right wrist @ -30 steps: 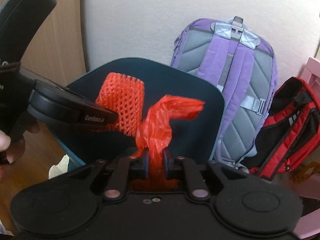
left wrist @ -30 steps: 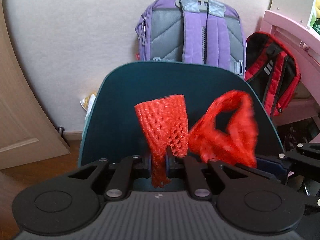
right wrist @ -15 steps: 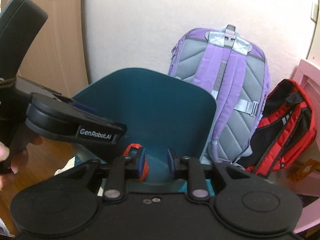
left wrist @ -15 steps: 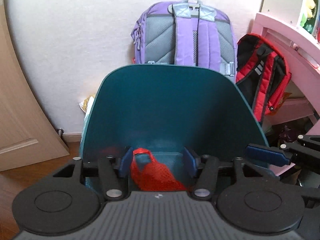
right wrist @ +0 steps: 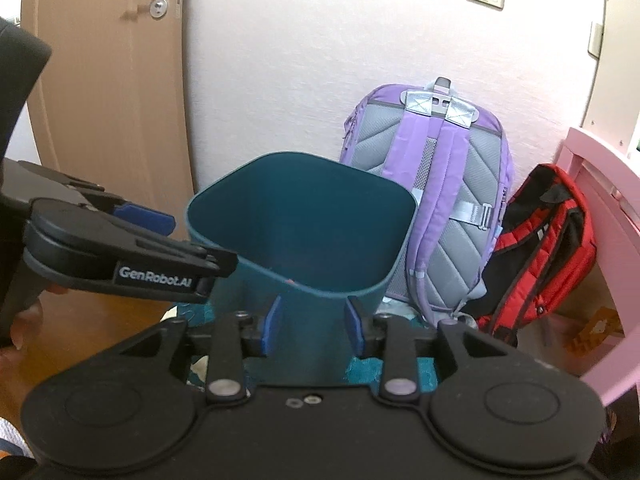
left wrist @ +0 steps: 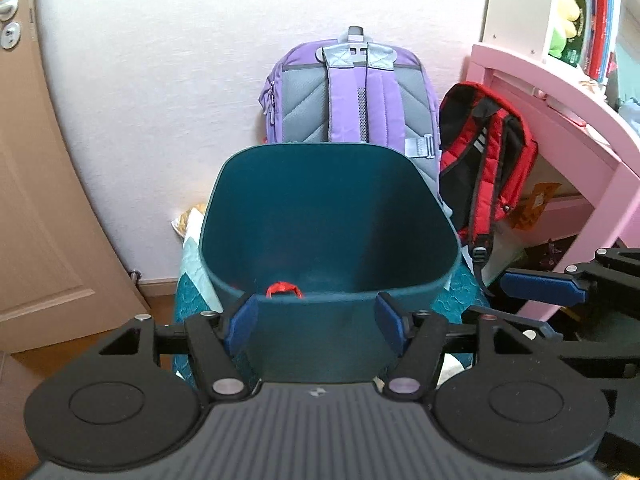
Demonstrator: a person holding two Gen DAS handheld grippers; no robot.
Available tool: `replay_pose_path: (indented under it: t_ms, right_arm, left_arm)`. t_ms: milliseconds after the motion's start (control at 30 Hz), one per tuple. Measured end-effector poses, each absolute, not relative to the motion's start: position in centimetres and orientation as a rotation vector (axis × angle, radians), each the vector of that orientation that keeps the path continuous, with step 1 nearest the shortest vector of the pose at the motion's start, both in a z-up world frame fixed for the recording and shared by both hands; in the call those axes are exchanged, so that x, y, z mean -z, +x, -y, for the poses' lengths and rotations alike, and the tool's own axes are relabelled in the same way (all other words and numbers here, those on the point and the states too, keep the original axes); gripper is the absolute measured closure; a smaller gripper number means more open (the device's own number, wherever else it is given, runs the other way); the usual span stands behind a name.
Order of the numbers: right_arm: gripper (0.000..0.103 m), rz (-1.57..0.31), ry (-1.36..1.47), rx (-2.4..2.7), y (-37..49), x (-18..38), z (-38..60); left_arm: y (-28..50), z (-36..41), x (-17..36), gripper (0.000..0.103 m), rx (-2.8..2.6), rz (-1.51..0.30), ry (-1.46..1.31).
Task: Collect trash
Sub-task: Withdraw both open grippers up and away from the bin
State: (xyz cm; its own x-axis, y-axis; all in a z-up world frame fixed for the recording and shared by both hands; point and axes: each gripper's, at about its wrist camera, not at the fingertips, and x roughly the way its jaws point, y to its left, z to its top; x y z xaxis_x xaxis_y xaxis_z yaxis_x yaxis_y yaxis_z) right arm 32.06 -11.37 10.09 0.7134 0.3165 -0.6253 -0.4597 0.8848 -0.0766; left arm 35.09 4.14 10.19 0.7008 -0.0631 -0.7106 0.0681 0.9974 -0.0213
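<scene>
A dark teal bin (left wrist: 328,200) stands in front of me; it also shows in the right wrist view (right wrist: 304,216). A bit of red trash (left wrist: 283,289) peeks over the bin's near rim from inside; in the right wrist view only a tiny red speck (right wrist: 290,280) shows. My left gripper (left wrist: 318,322) is open and empty just in front of the bin's near wall. My right gripper (right wrist: 314,322) is open and empty, also at the near wall. The left gripper's body (right wrist: 120,256) shows at the left of the right wrist view.
A purple backpack (left wrist: 352,100) and a red-and-black backpack (left wrist: 484,160) lean against the wall behind the bin. A pink desk (left wrist: 560,128) stands at right, a wooden door (right wrist: 100,80) at left. A teal patterned cloth (left wrist: 188,312) lies under the bin.
Both grippers opened and dropped the red net and red bag into the bin. Both then pulled back from it, so the whole bin now shows.
</scene>
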Motion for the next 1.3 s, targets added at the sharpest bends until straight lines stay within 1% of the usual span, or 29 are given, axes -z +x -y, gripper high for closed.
replay_pose_path:
  t_ms: [67,133,200,267,333,500,567,600,667,700,767,833,867,933,1067,1100,1133,1200,1300]
  right_arm:
    - [0.069,-0.646,-0.228,-0.435,31.0,-10.1,11.7]
    - [0.067,-0.648,-0.220,-0.435,30.0,-10.0,12.0]
    - [0.066,-0.649,-0.213,-0.439,29.1,-9.9,12.2]
    - [0.063,-0.654,-0.206,-0.442,28.2,-9.7,12.4]
    - [0.052,-0.655,-0.198,-0.444,27.2,-9.3,12.6]
    - [0.049,-0.670,-0.172,-0.451,25.3,-8.1,13.2]
    - [0.044,-0.677,-0.164,-0.457,24.5,-7.2,13.5]
    - [0.039,-0.679,-0.160,-0.462,24.0,-6.8,13.7]
    - [0.037,-0.682,-0.154,-0.469,23.4,-6.0,14.0]
    - [0.034,-0.686,-0.150,-0.473,23.0,-5.5,14.2]
    - [0.029,-0.698,-0.138,-0.475,22.6,-4.4,14.4]
    - [0.020,-0.703,-0.133,-0.471,22.2,-3.2,14.7]
    - [0.019,-0.705,-0.130,-0.469,22.0,-2.7,14.7]
    - [0.013,-0.718,-0.107,-0.472,21.8,-1.4,15.0]
    - [0.006,-0.738,-0.094,-0.459,21.6,1.4,15.2]
    - [0.005,-0.742,-0.095,-0.453,21.6,2.3,15.2]
    - [0.003,-0.747,-0.094,-0.448,21.7,3.2,15.2]
    - [0.002,-0.766,-0.086,-0.438,21.9,4.8,15.2]
    - [0.000,-0.826,-0.060,-0.415,22.8,7.9,15.3]
  left_arm:
    - [33.8,-4.1,-10.4,0.036,0.079,-0.784,0.014]
    - [32.5,-4.1,-10.5,0.030,0.082,-0.770,0.021]
    - [31.4,-4.0,-10.7,0.029,0.086,-0.758,0.032]
    - [30.2,-4.0,-10.7,0.027,0.088,-0.750,0.036]
    - [29.4,-4.1,-10.5,0.024,0.092,-0.746,0.032]
    - [26.9,-4.0,-9.7,0.024,0.099,-0.746,0.029]
    - [25.9,-3.9,-9.1,0.023,0.094,-0.742,0.033]
    - [25.4,-3.9,-8.9,0.021,0.092,-0.741,0.033]
    - [24.5,-4.0,-8.2,0.020,0.090,-0.741,0.029]
    - [24.1,-4.0,-7.8,0.020,0.092,-0.741,0.030]
    - [23.3,-4.0,-6.7,0.020,0.091,-0.750,0.033]
    - [22.7,-4.0,-5.6,0.020,0.085,-0.764,0.039]
    - [22.5,-4.0,-4.9,0.020,0.081,-0.774,0.042]
    - [22.3,-4.0,-3.4,0.020,0.071,-0.790,0.050]
    - [21.9,-4.4,0.1,0.020,0.073,-0.821,0.026]
    - [21.8,-4.5,0.8,0.018,0.074,-0.827,0.016]
    - [21.9,-4.7,1.8,0.011,0.072,-0.837,0.006]
    - [22.1,-5.0,3.6,0.000,0.062,-0.857,-0.012]
    - [22.3,-5.6,6.6,0.000,0.049,-0.883,-0.039]
